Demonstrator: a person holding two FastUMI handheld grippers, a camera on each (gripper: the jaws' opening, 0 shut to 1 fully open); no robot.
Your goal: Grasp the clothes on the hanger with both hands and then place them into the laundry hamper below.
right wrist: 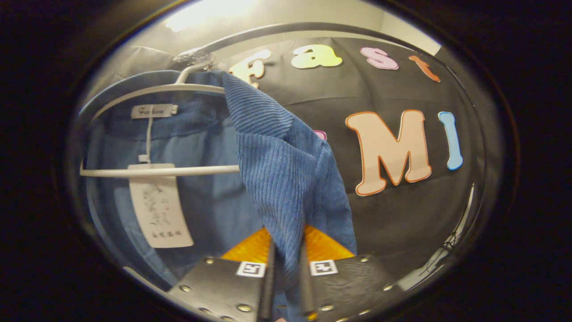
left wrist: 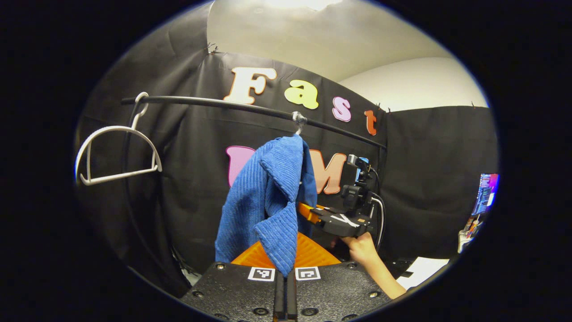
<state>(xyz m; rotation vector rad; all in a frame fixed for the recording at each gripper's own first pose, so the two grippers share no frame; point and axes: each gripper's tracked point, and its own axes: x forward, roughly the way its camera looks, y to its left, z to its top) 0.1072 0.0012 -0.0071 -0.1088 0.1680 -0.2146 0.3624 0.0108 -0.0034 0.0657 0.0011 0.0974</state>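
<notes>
A blue corduroy garment (left wrist: 268, 197) hangs from a white hanger (right wrist: 156, 171) on a black rail (left wrist: 250, 107). In the left gripper view my left gripper (left wrist: 284, 279) is shut on the garment's lowest corner, which dips between its fingers. Farther off, a hand (left wrist: 364, 250) holds my right gripper (left wrist: 306, 211) against the garment's right edge. In the right gripper view the garment (right wrist: 286, 179) hangs open, showing its lining. A fold of the front panel runs down into my right gripper (right wrist: 286, 277), whose fingers press on it from both sides.
An empty white hanger (left wrist: 117, 152) hangs at the rail's left end. A white paper tag (right wrist: 160, 205) dangles inside the garment from the collar. A lit screen (left wrist: 486, 193) and a pale surface (left wrist: 424, 268) are at the far right.
</notes>
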